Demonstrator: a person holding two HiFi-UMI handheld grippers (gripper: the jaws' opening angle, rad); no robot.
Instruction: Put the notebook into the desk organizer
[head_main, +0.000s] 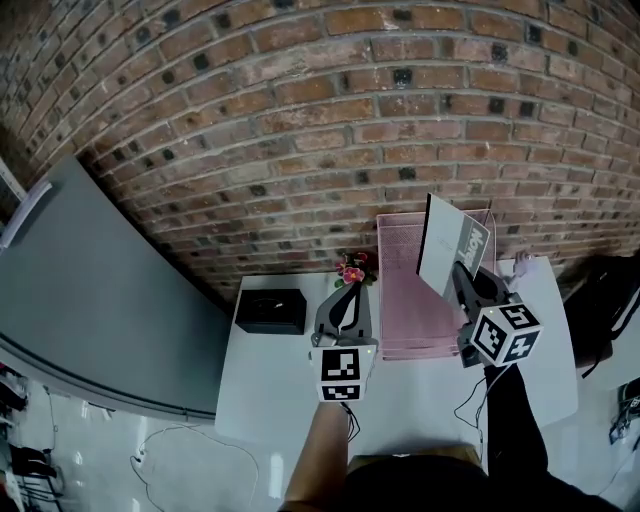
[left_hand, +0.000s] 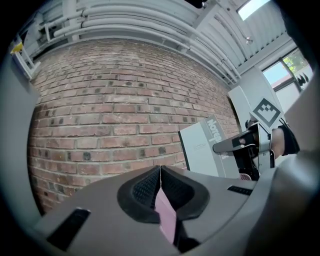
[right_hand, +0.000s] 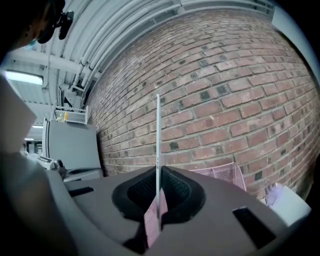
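Left gripper (head_main: 346, 292) jaws squeezed shut on nothing, right gripper (head_main: 460, 270) pinching notebook (head_main: 447, 240), pink desk organizer (head_main: 402, 290) partly hidden behind notebook

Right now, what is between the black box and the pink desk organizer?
In the head view, the left hand-held gripper is between the black box and the desk organizer, with small pink flowers past its tip.

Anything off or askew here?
Nothing stands out. The notebook is pinched upright in the right gripper near the organizer. The left gripper is shut and empty. No spill or damage shows.
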